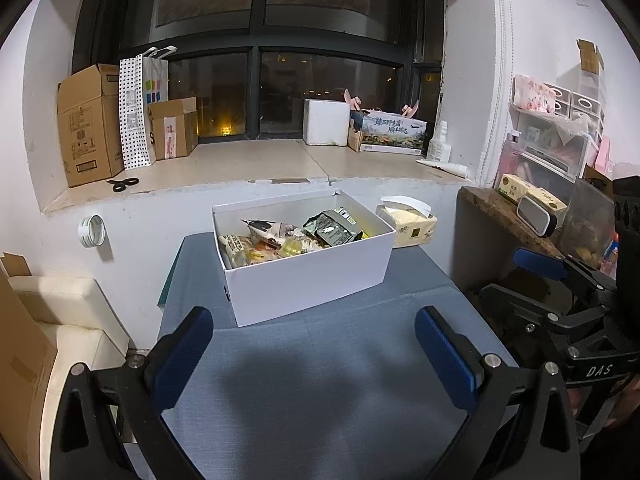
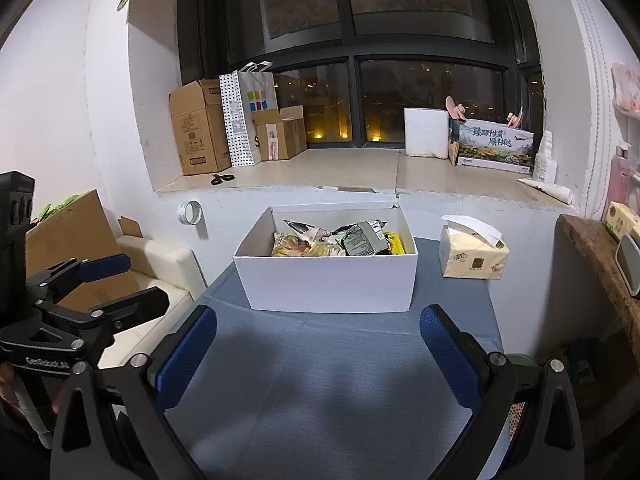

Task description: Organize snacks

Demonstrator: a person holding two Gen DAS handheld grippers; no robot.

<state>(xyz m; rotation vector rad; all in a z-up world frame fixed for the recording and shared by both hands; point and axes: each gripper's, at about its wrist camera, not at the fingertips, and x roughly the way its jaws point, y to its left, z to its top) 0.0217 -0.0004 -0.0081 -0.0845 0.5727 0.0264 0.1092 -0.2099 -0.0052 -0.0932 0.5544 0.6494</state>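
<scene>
A white box (image 1: 312,280) stands at the far end of a small table with a blue-grey cloth (image 1: 320,380). It also shows in the right wrist view (image 2: 332,284). Several snack packets (image 1: 296,236) lie inside it, also visible in the right wrist view (image 2: 340,240). My left gripper (image 1: 316,348) is open and empty, held above the cloth in front of the box. My right gripper (image 2: 320,352) is open and empty, also in front of the box. The right gripper shows at the right edge of the left wrist view (image 1: 568,304). The left gripper shows at the left edge of the right wrist view (image 2: 80,300).
A tissue pack (image 2: 472,256) sits right of the box. A window ledge (image 1: 256,160) behind holds cardboard boxes (image 1: 88,124), scissors (image 1: 124,184) and cartons. A cream seat (image 1: 60,320) is left of the table. A brown shelf (image 1: 508,212) is on the right.
</scene>
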